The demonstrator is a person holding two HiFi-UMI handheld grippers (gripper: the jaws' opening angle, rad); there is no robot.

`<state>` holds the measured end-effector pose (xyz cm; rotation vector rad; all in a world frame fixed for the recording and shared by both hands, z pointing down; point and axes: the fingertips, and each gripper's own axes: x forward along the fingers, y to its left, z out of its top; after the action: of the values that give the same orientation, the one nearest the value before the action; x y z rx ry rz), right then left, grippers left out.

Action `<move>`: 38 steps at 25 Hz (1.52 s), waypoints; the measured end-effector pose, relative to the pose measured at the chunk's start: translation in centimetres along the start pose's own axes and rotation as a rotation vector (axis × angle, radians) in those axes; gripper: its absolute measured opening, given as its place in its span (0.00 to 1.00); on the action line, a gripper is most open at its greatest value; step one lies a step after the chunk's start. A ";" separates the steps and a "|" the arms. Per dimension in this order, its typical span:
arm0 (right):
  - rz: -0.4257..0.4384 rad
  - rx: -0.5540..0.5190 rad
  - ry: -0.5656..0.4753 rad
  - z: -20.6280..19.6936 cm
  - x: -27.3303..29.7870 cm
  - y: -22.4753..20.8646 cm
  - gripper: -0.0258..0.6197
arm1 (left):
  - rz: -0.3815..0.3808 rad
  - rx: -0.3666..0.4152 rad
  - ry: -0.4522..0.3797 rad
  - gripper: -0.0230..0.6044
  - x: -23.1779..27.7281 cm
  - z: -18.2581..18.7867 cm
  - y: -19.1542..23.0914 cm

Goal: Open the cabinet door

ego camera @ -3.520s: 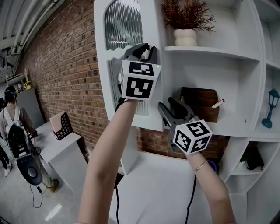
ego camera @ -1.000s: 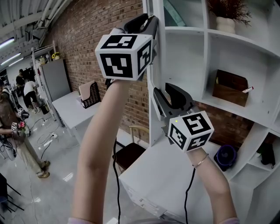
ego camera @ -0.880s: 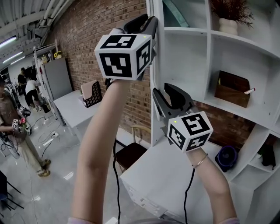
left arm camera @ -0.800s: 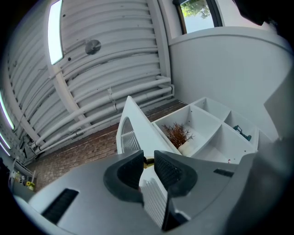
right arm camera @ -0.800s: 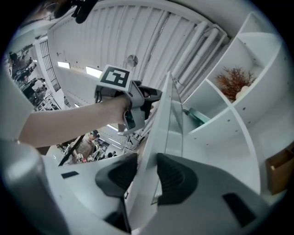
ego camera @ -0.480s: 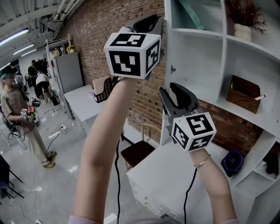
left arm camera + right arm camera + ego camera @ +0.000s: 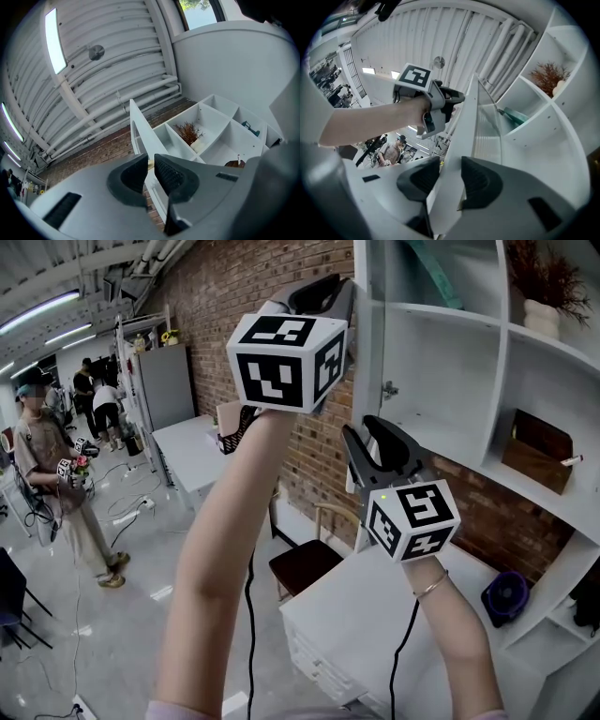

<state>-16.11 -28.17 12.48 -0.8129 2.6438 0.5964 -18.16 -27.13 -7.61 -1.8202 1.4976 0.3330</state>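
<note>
Holding cabinet door (image 7: 367,362) swung well out w/ right gripper (image 7: 373,435) clamped across its edge & left gripper (image 7: 149,163) pinched nearly shut on a thin bit higher up, shelves (image 7: 441,320) exposed; left, prob.: final swing, release.

I see the cabinet door (image 7: 364,371) edge-on at 12 o'clock, with the left gripper (image 7: 328,292) on its edge above the right gripper (image 7: 375,437), whose jaws straddle it. On shelves (image 7: 450,320) at 2 o'clock a potted plant (image 7: 544,320) sits above a wooden box (image 7: 534,451); a person (image 7: 52,465) stands at 9 o'clock
</note>
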 end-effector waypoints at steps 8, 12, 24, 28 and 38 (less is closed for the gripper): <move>0.026 0.024 -0.025 -0.4 1.8 1.3 0.24 | 0.036 0.003 0.031 0.09 -1.2 -1.6 2.3; 0.044 0.033 -0.031 -0.7 3.0 2.2 0.23 | 0.060 0.011 0.052 0.09 -2.1 -2.5 3.9; 0.063 0.092 0.012 -3.8 6.7 4.3 0.19 | 0.089 0.018 0.090 0.09 -4.5 -4.4 6.7; 0.067 0.111 0.039 -4.9 7.9 4.5 0.18 | 0.098 0.017 0.090 0.09 -4.9 -4.7 7.3; 0.098 0.099 0.067 -6.7 8.7 6.2 0.15 | 0.098 0.009 0.095 0.09 -6.8 -5.8 7.8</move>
<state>-27.82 -30.67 16.58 -0.6890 2.7626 0.4659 -28.77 -26.43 -2.38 -1.7807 1.6553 0.2906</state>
